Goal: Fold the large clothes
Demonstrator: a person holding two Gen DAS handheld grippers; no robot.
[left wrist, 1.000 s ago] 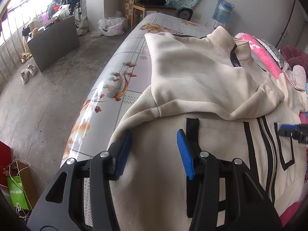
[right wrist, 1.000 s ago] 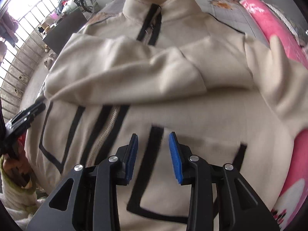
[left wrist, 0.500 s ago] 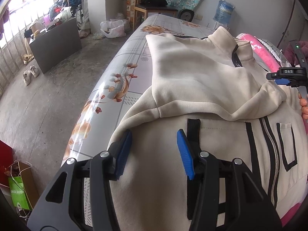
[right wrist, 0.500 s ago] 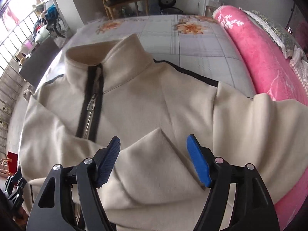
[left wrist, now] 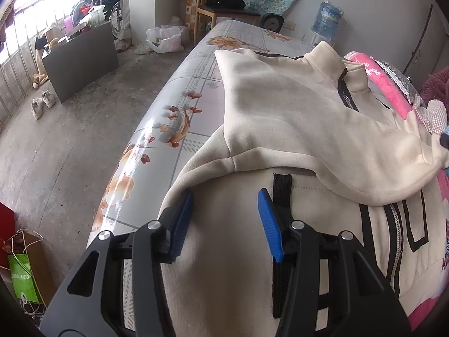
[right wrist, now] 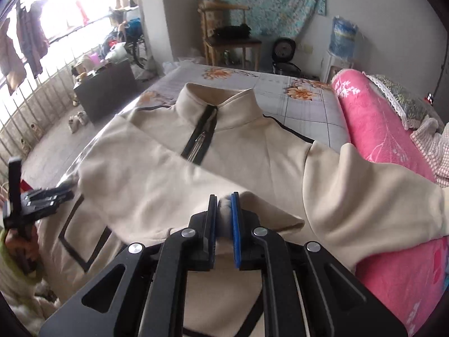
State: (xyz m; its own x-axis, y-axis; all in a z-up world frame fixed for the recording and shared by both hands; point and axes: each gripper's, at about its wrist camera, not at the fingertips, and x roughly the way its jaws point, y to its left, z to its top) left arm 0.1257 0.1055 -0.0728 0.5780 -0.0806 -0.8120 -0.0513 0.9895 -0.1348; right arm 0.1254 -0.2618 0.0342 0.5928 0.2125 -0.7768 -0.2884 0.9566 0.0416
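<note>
A cream zip jacket (right wrist: 241, 154) with black stripes lies face up on a floral bed sheet (right wrist: 294, 104), collar at the far end. Its left sleeve (right wrist: 157, 185) is folded across the chest. My right gripper (right wrist: 223, 210) is shut on the cuff end of that sleeve. The other sleeve (right wrist: 364, 193) bulges at the right over a pink blanket. In the left wrist view my left gripper (left wrist: 224, 210) is open, low over the jacket's (left wrist: 280, 106) lower left side near the hem. The left gripper also shows in the right wrist view (right wrist: 42, 196).
A pink blanket (right wrist: 381, 129) and pillows lie along the bed's right side. The bed's left edge (left wrist: 146, 151) drops to a concrete floor with a dark cabinet (left wrist: 81, 59), shoes and bags. A wooden chair (right wrist: 224, 36) stands beyond the bed.
My right gripper moved from the jacket's lower front up to the folded sleeve's cuff, opened wide, then shut on it. My left gripper stayed open in place.
</note>
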